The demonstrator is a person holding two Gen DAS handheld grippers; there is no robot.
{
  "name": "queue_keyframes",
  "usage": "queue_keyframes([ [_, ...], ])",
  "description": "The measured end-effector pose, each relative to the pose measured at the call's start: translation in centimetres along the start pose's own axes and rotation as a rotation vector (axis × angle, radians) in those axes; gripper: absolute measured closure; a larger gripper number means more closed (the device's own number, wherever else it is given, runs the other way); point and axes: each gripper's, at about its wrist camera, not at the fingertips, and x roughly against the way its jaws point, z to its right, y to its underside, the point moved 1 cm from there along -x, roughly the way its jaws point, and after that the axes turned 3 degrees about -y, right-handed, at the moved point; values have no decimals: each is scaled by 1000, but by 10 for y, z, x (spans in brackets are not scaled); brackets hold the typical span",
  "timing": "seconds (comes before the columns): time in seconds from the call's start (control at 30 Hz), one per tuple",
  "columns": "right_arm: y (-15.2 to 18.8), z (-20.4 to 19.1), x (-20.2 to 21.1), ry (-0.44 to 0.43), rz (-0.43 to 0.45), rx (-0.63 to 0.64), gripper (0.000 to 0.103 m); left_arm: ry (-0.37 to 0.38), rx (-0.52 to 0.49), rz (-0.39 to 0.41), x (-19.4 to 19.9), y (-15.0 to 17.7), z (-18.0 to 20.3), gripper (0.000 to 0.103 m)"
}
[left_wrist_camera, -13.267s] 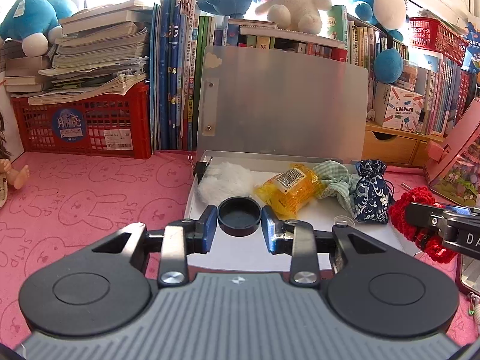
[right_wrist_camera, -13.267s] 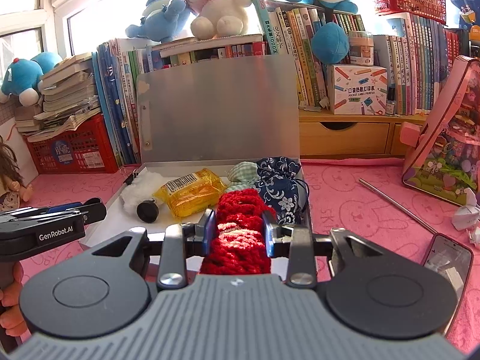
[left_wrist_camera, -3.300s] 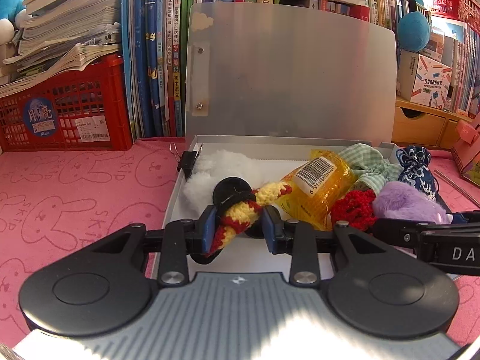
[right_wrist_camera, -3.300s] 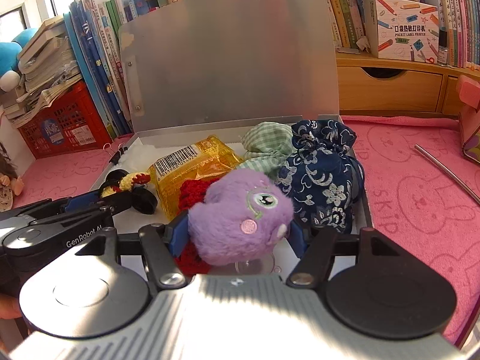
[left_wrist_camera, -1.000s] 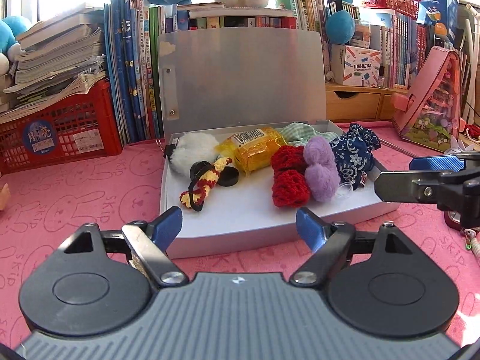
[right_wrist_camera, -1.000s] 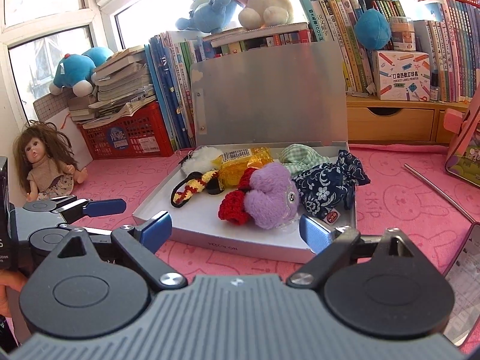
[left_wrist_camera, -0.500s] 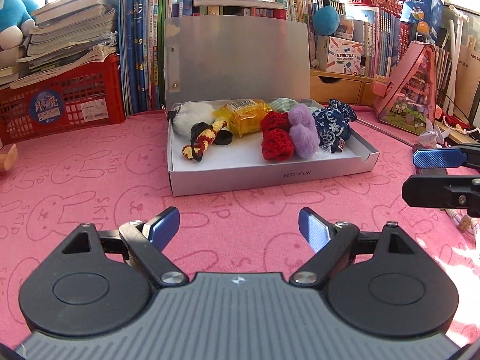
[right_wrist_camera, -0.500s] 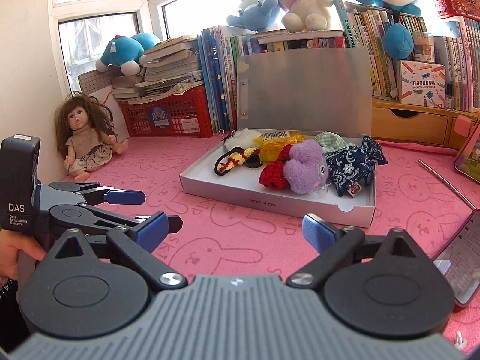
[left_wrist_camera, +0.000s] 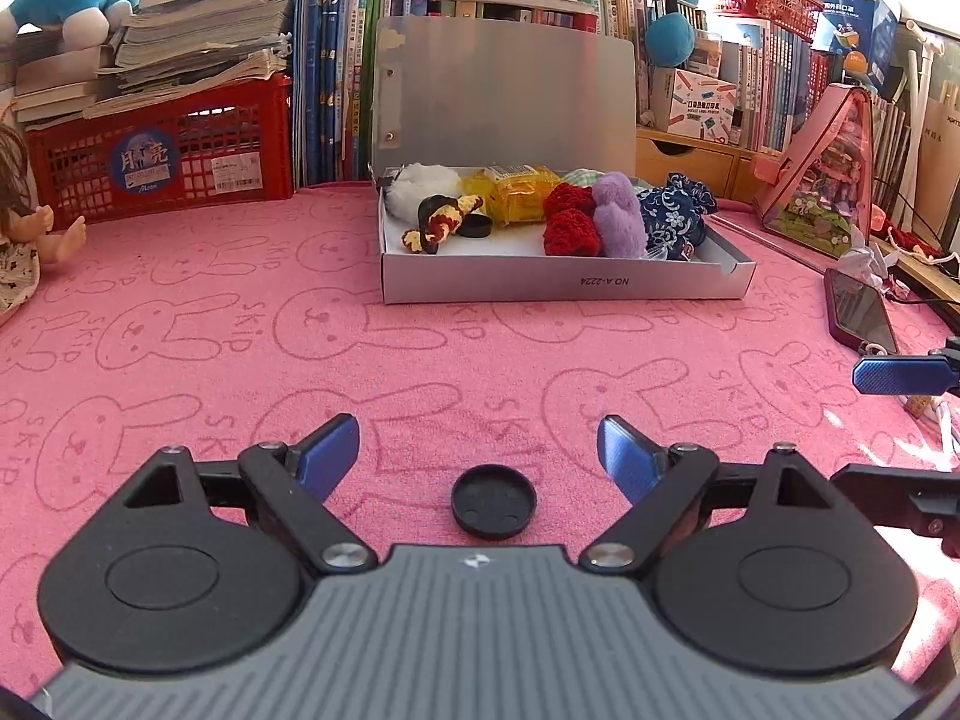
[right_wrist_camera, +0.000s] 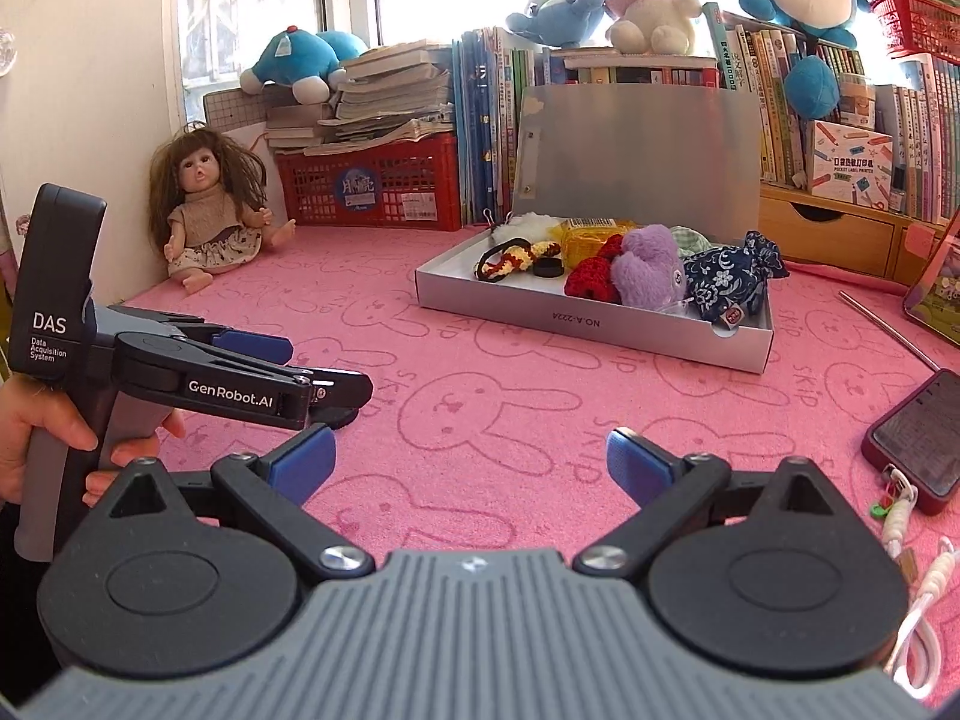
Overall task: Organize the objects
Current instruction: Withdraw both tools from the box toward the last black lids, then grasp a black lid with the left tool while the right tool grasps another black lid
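Observation:
A white box with its lid up stands far across the pink mat; it also shows in the right wrist view. In it lie a white fluff ball, a striped knit cord, a black cap, a yellow packet, a red knit piece, a purple plush and a blue patterned pouch. A second black cap lies on the mat between my left fingers. My left gripper is open and empty. My right gripper is open and empty.
A doll sits at the far left by the wall. A red crate under stacked books and rows of books line the back. A phone lies right of the right gripper. A pink case stands right of the box.
Both grippers have pulled further back from the box, still open. A black cap on the mat now shows between the left fingers.

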Motion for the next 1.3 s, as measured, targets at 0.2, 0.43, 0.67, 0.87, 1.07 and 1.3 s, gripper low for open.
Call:
queue_keyframes([
  [0.2,22,-19,7,7,-7,23,2,-19,56,-3,4,20,-5,14],
  [0.43,41,-36,7,46,-22,99,2,-23,40,11,4,27,-1,15],
  [0.67,53,-55,4,76,-20,192,4,-52,-10,19,4,30,12,33],
  [0.87,55,-53,1,69,-30,139,11,-61,-10,27,6,32,12,40],
  [1.07,56,-56,3,62,-23,124,24,-47,39,37,11,34,10,47],
  [1.3,54,-58,2,49,-23,116,49,-71,44,42,12,35,14,55],
])
